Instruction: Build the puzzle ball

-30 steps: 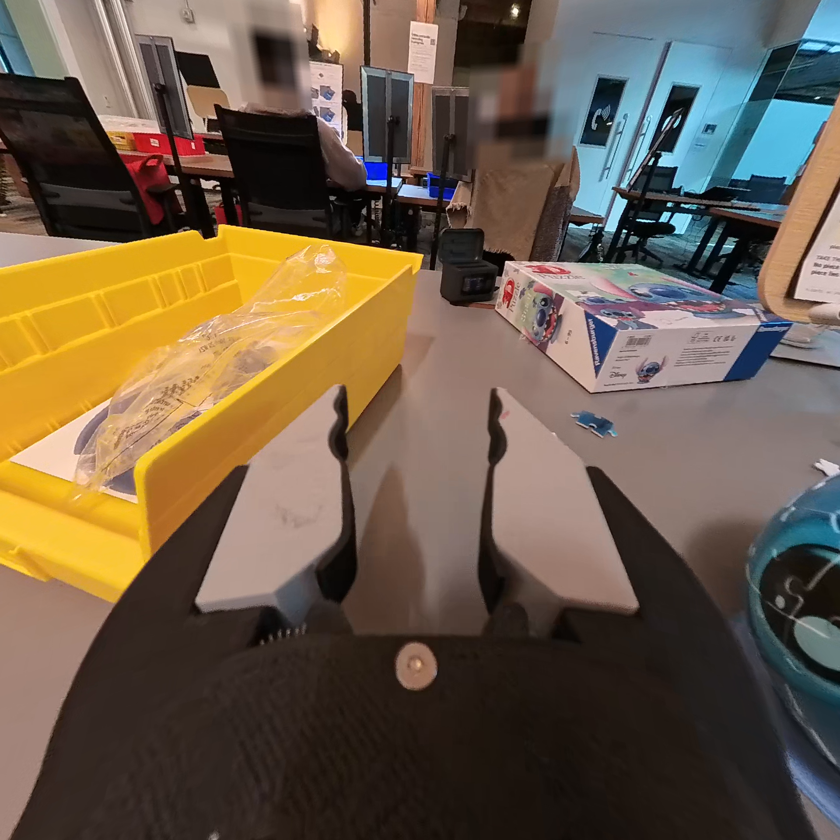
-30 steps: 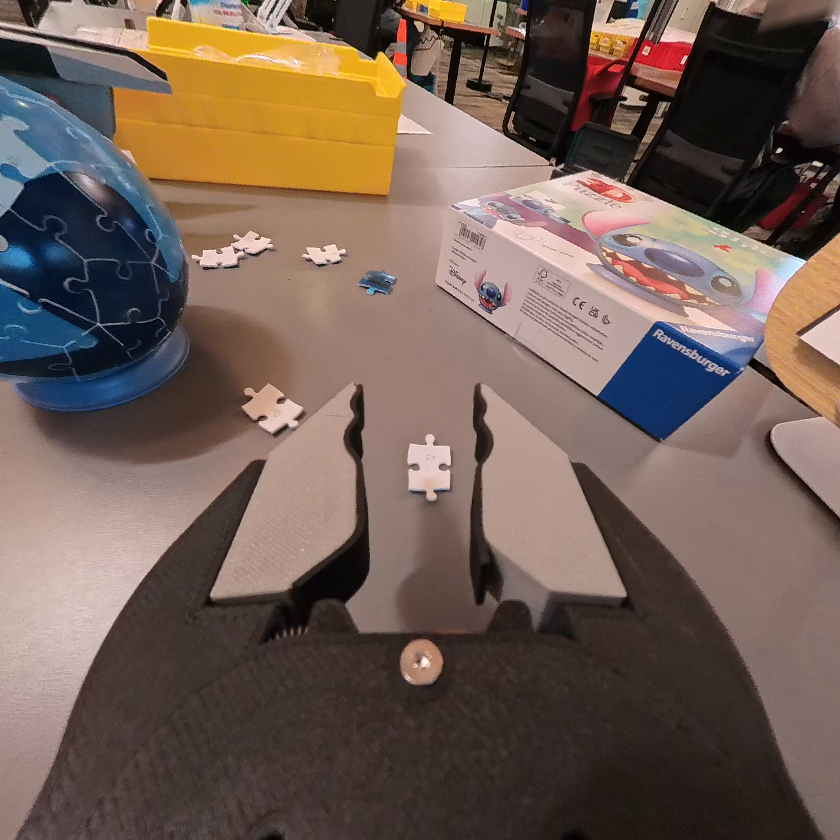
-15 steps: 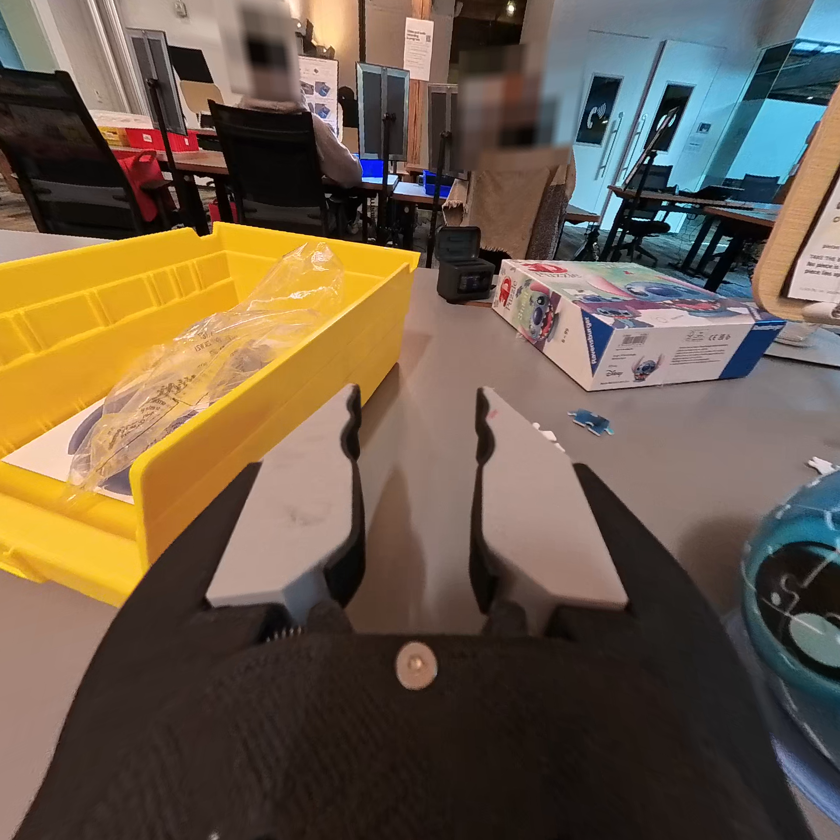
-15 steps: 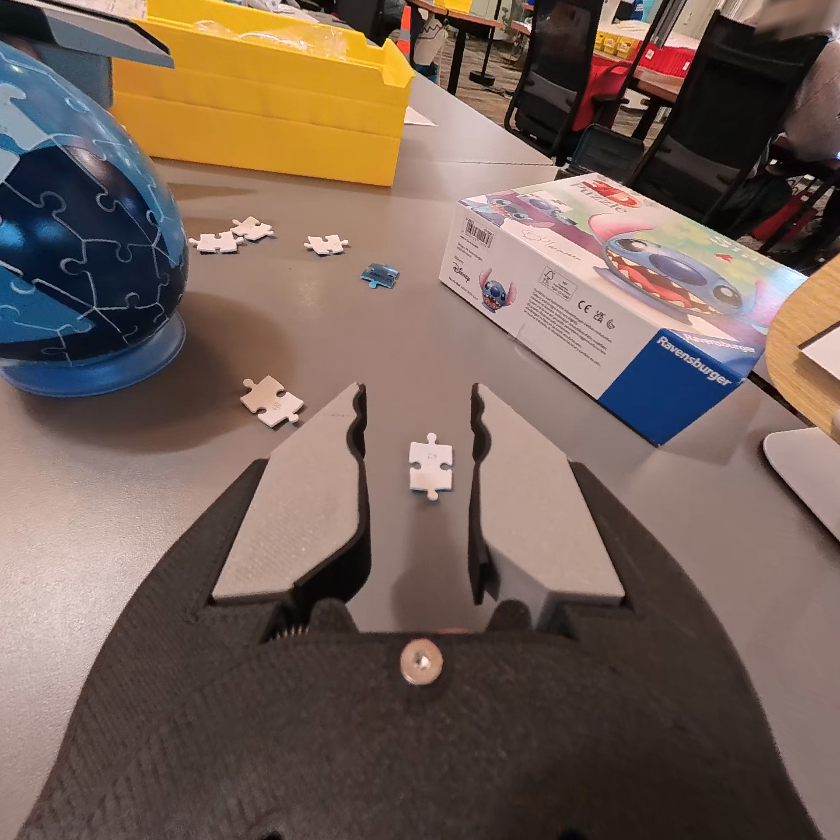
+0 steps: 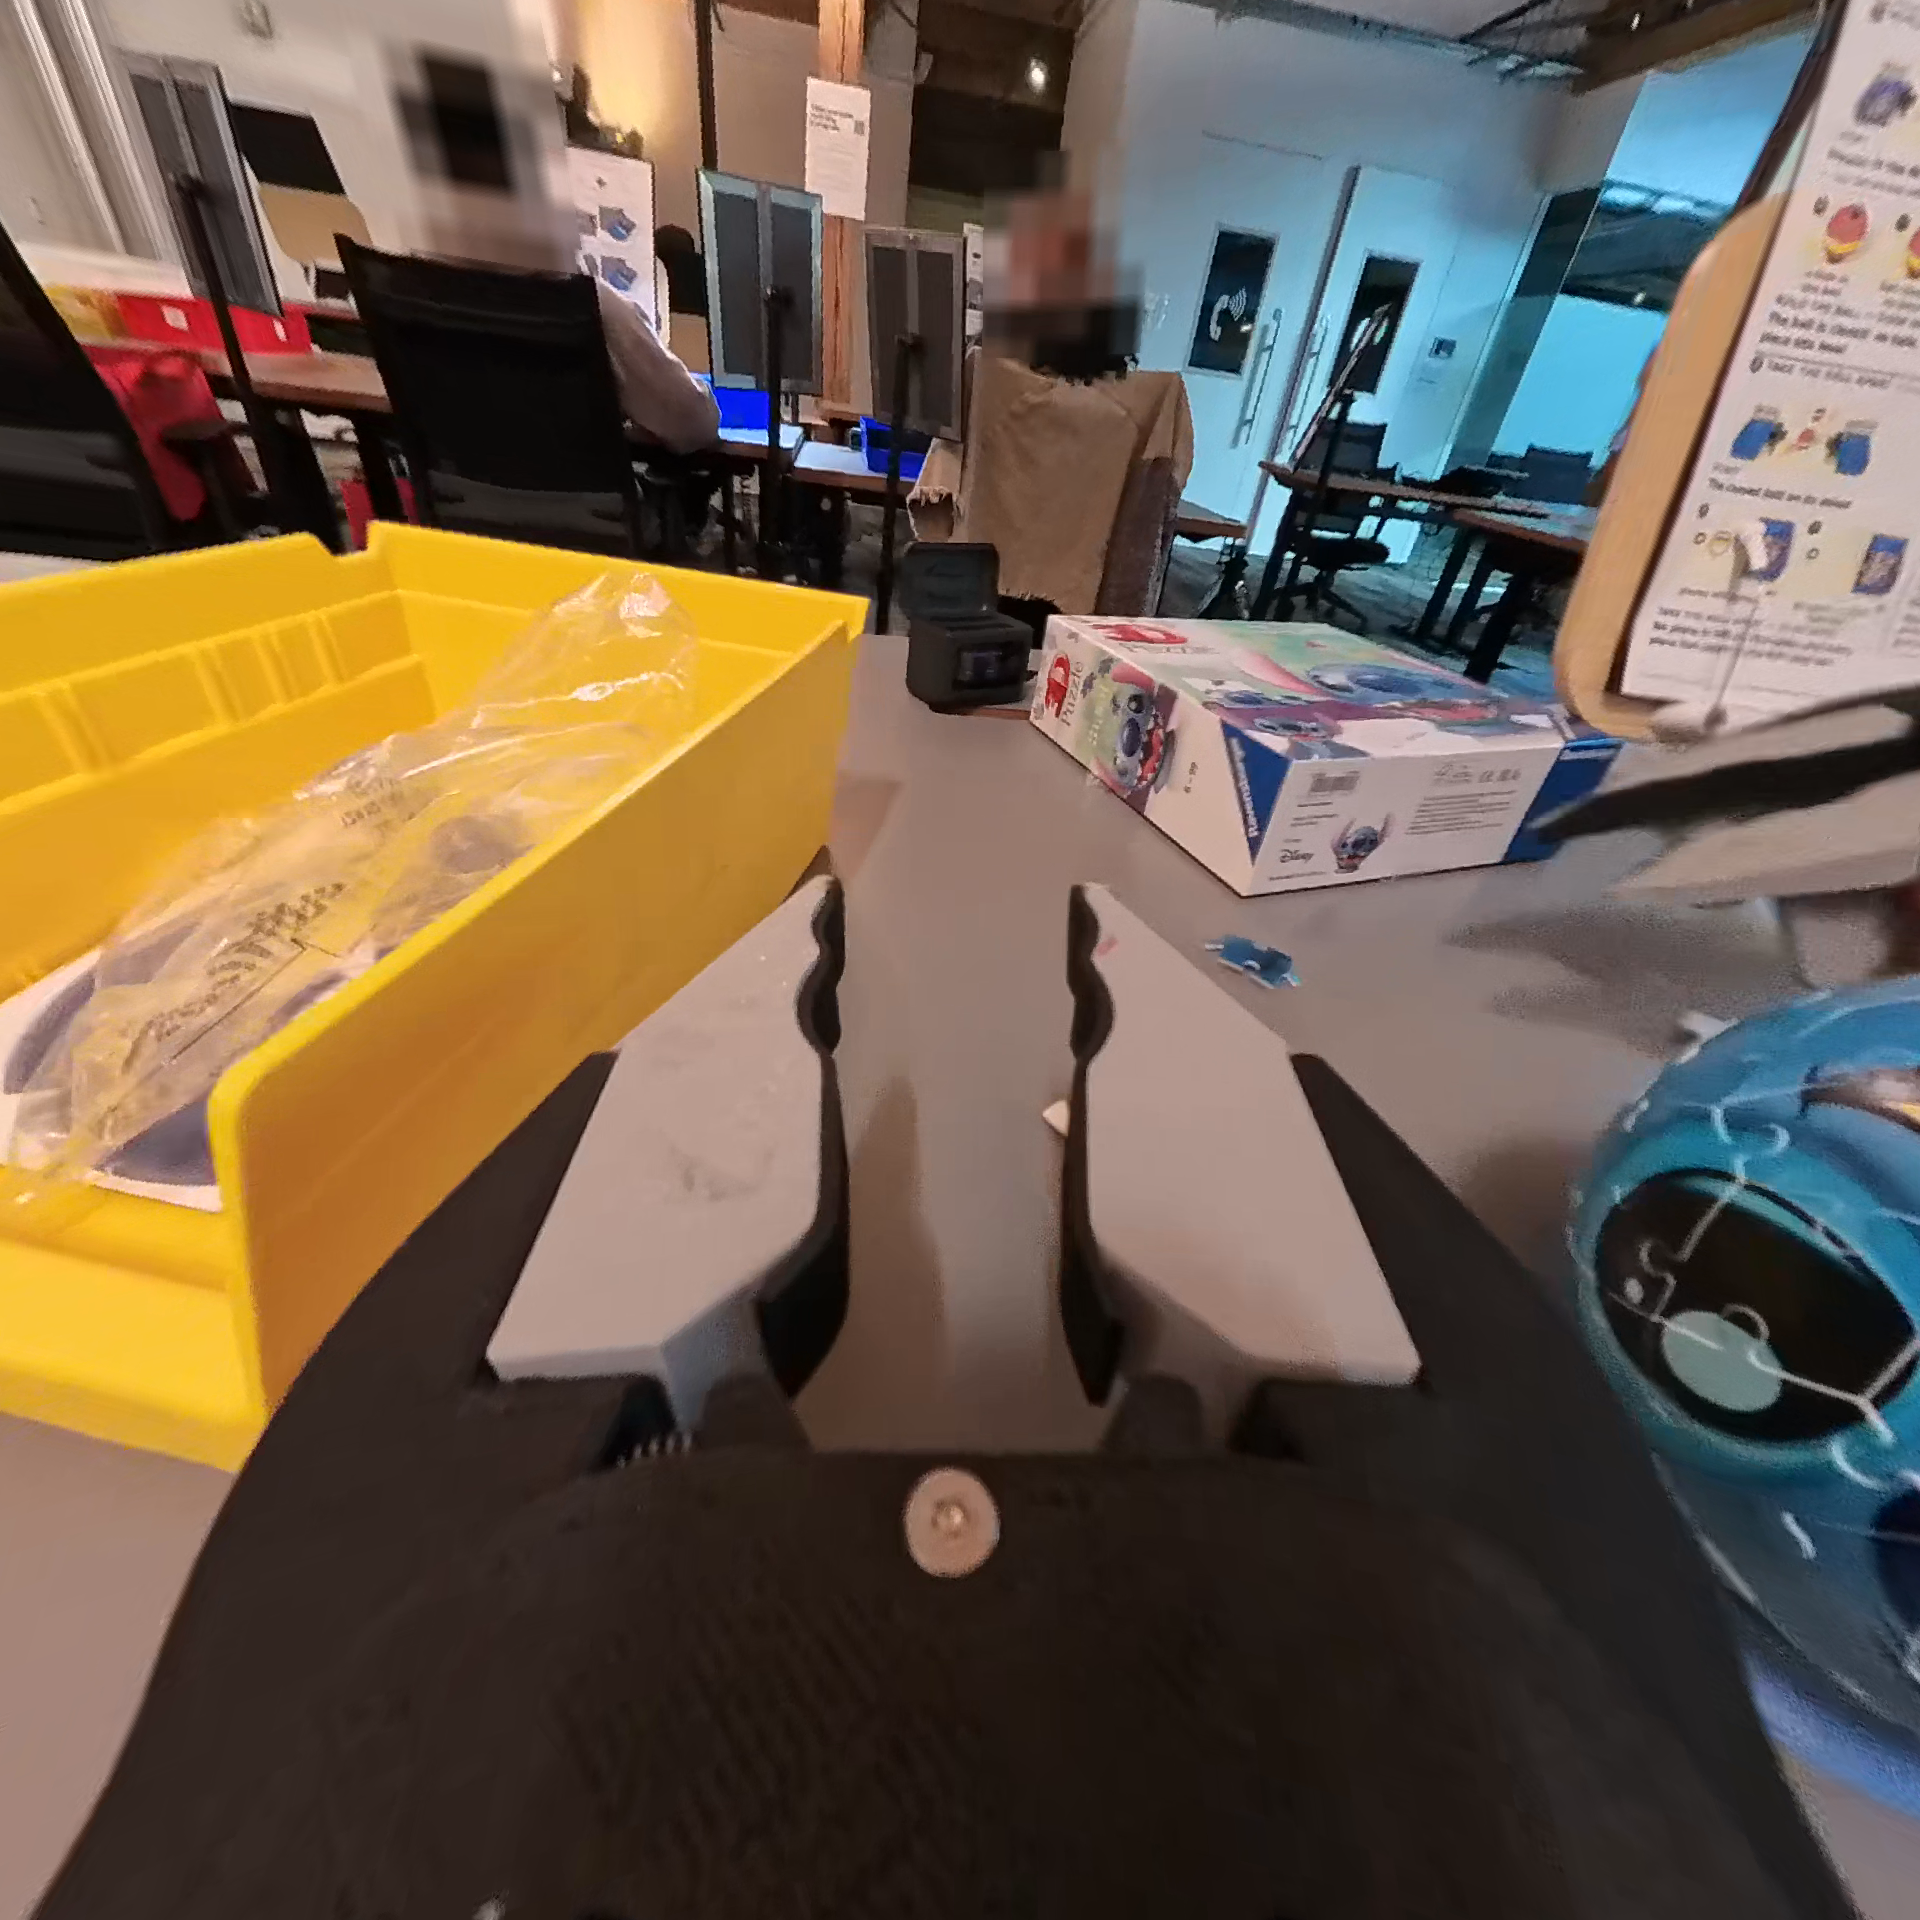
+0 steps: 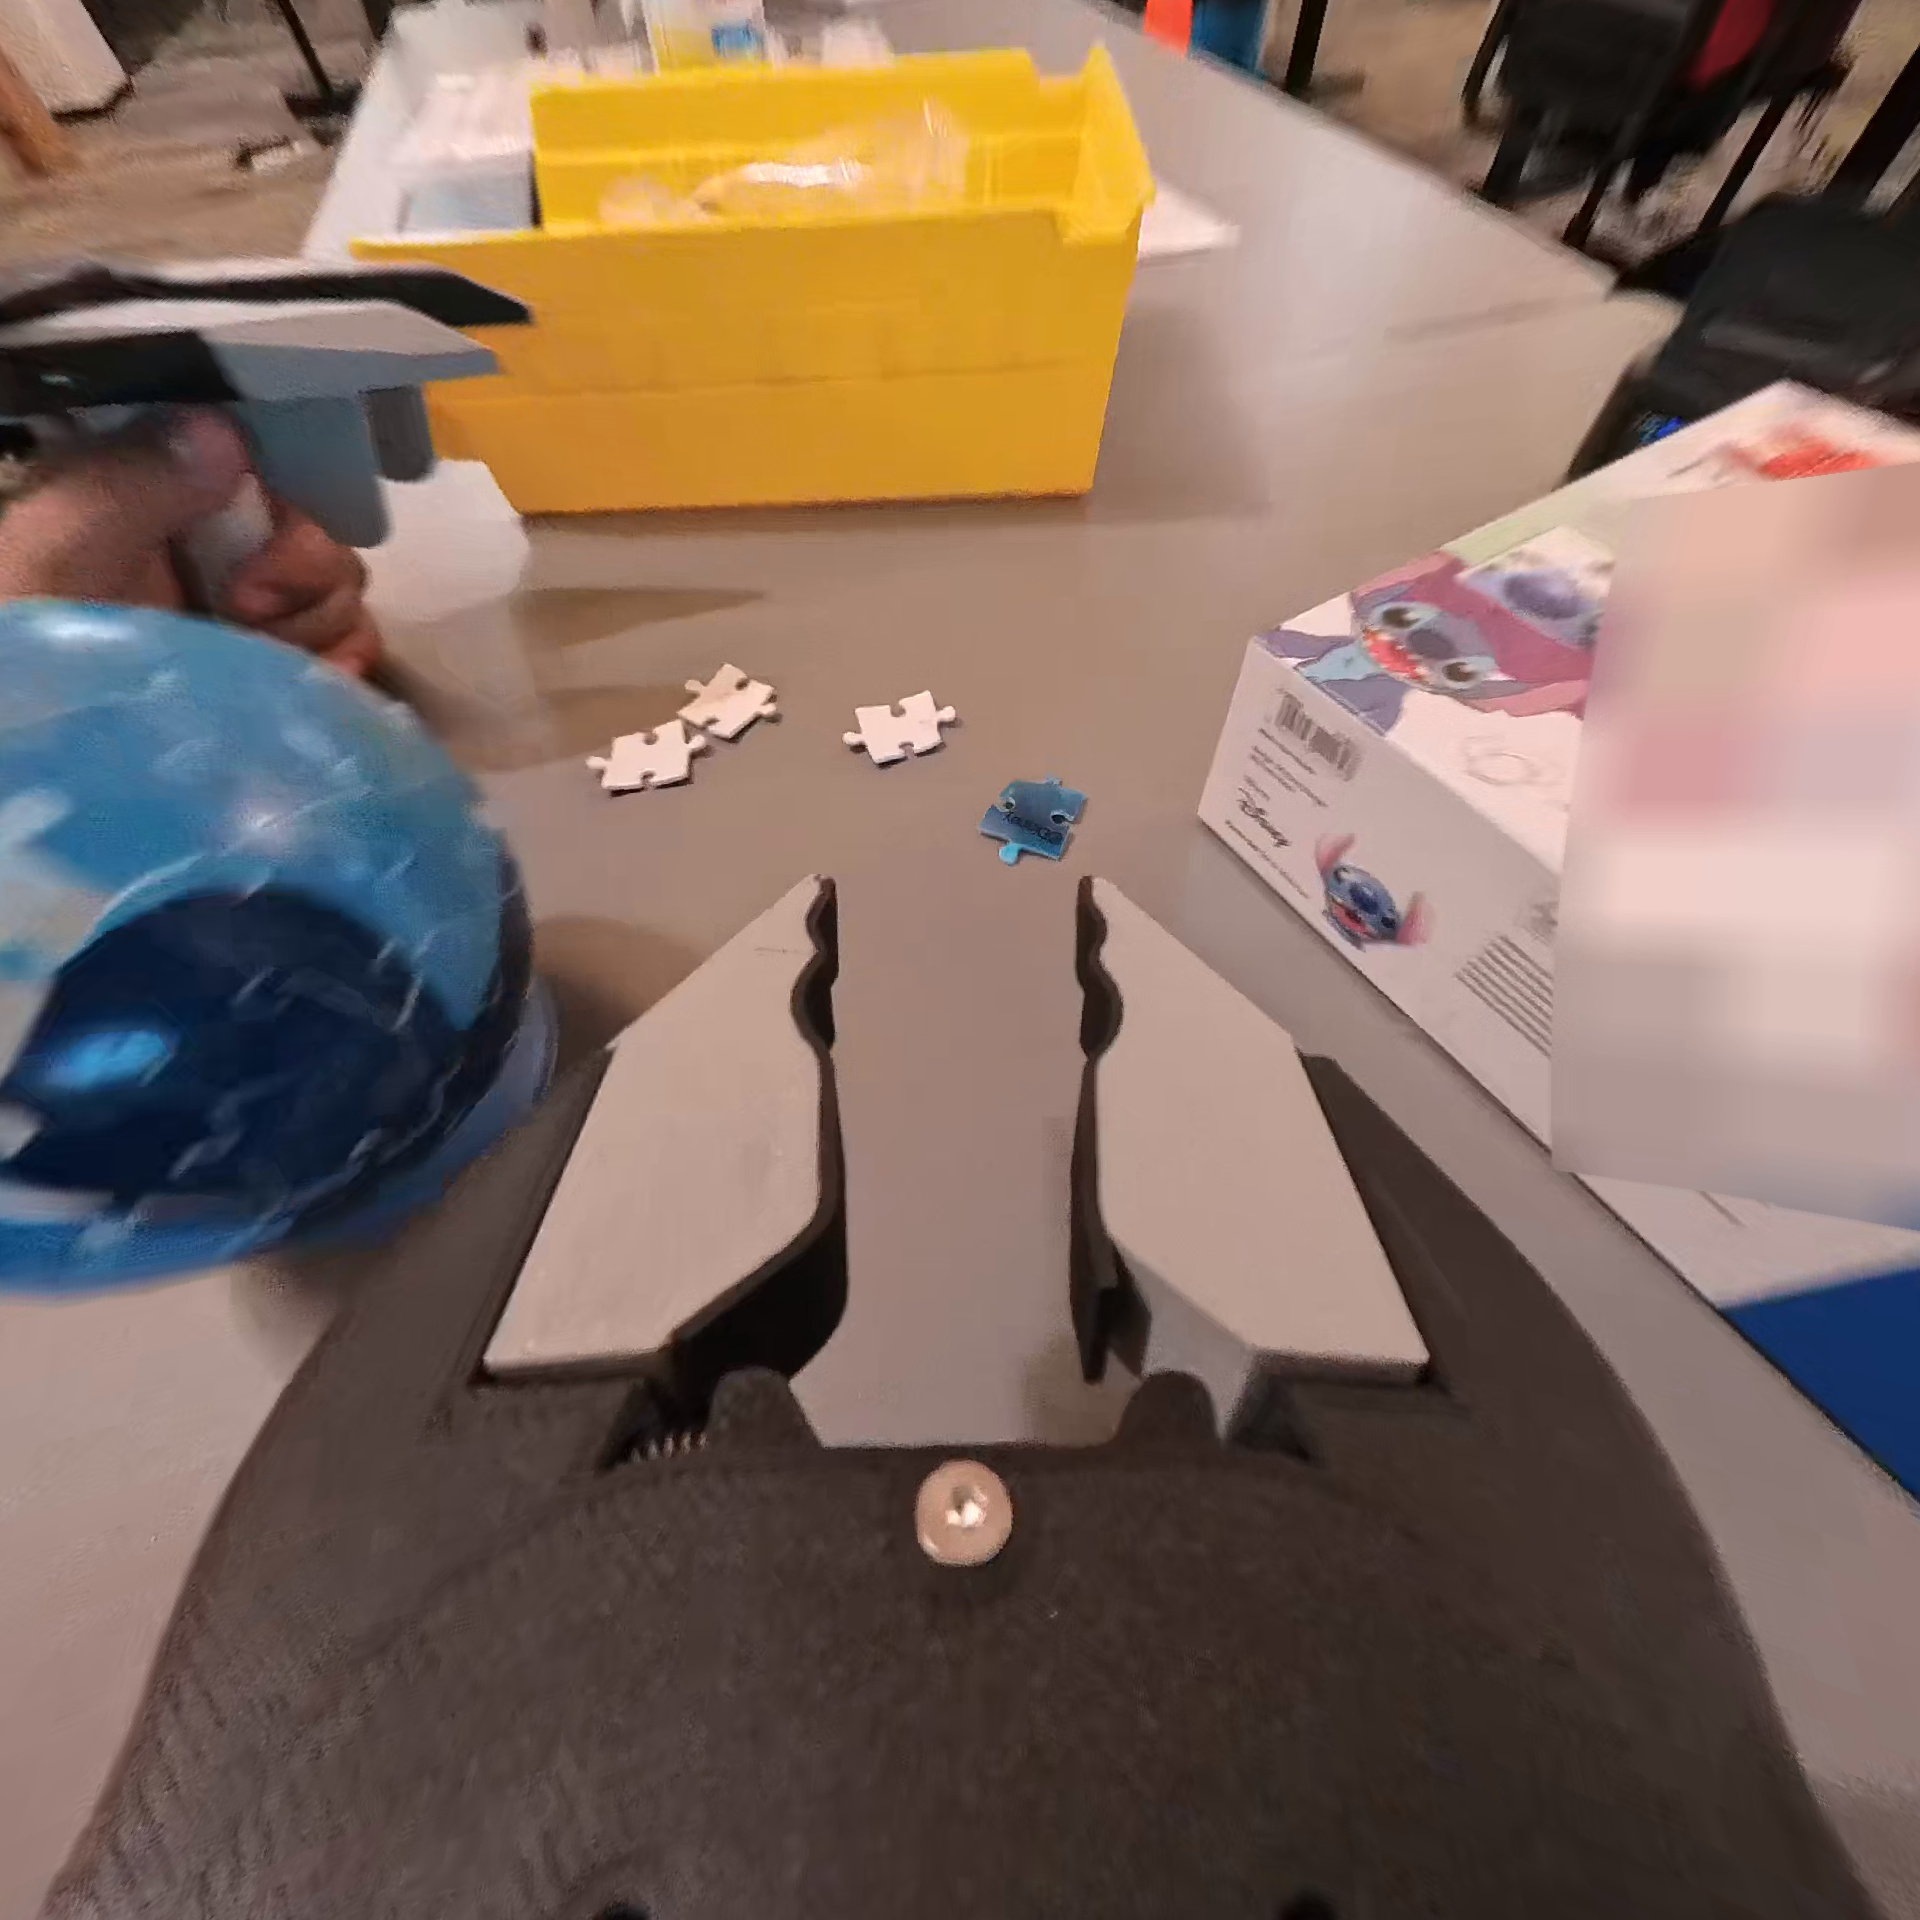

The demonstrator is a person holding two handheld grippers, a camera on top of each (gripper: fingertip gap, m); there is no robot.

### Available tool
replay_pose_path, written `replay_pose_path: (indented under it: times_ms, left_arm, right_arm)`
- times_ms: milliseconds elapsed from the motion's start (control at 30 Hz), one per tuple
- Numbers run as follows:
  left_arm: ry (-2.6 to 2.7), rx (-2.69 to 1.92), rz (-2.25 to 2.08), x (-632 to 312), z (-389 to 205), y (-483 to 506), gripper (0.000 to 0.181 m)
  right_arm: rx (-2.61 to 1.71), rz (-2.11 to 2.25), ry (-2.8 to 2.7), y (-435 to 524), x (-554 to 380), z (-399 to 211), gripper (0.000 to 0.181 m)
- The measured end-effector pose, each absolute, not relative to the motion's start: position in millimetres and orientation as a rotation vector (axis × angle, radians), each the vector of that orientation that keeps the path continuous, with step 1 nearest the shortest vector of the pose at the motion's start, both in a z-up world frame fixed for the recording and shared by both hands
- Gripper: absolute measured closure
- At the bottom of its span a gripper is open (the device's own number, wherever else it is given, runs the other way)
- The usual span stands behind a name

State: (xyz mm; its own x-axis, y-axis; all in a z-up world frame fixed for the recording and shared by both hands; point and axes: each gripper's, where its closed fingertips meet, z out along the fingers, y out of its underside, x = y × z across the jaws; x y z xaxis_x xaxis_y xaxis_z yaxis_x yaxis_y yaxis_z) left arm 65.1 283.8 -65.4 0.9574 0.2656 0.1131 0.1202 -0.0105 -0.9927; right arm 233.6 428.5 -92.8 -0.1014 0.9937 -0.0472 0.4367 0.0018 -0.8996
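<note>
Grey table (image 5: 966, 790); yellow bin (image 5: 582, 935) holds plastic bag (image 5: 416, 810)

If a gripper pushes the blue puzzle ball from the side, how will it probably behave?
The puzzle ball is round and sits on a small blue base, so it may tip or roll off. Seams between pieces show on its surface, so a hard push might pop pieces loose. It is probably hollow and light.
</note>
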Motion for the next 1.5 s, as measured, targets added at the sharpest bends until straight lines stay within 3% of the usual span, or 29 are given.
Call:
replay_pose_path:
  times_ms: [333, 400, 433, 600, 867, 1033, 1200, 1500]
  left_arm:
    - [-0.238, -1.581, 0.167, 75, -63, 283, 0.144]
    - [-0.243, -1.577, 0.155, 75, -63, 283, 0.144]
    - [-0.242, -1.575, 0.156, 75, -62, 283, 0.144]
    - [-0.23, -1.573, 0.171, 77, -62, 283, 0.145]
    - [-0.14, -1.585, 0.15, 88, -60, 286, 0.152]
    - [0.373, -1.68, 0.355, 134, -26, 304, 0.155]
    - [0.729, -1.775, 0.198, 202, 7, 335, 0.138]
    - [0.971, -1.738, 0.203, 267, 30, 385, 0.136]
  right_arm:
    - [-1.613, 0.743, -1.807, 440, 155, -166, 0.131]
    - [-1.609, 0.747, -1.824, 439, 152, -167, 0.14]
    - [-1.595, 0.738, -1.842, 438, 151, -168, 0.154]
    - [-1.517, 0.744, -1.863, 430, 153, -159, 0.155]
    - [-1.579, 1.489, -1.772, 395, 201, -77, 0.155]
    - [-1.542, 1.977, -1.666, 387, 236, -25, 0.155]
    - [-1.458, 2.464, -1.481, 388, 260, 18, 0.155]
    - [-1.316, 2.768, -1.422, 380, 279, 44, 0.156]
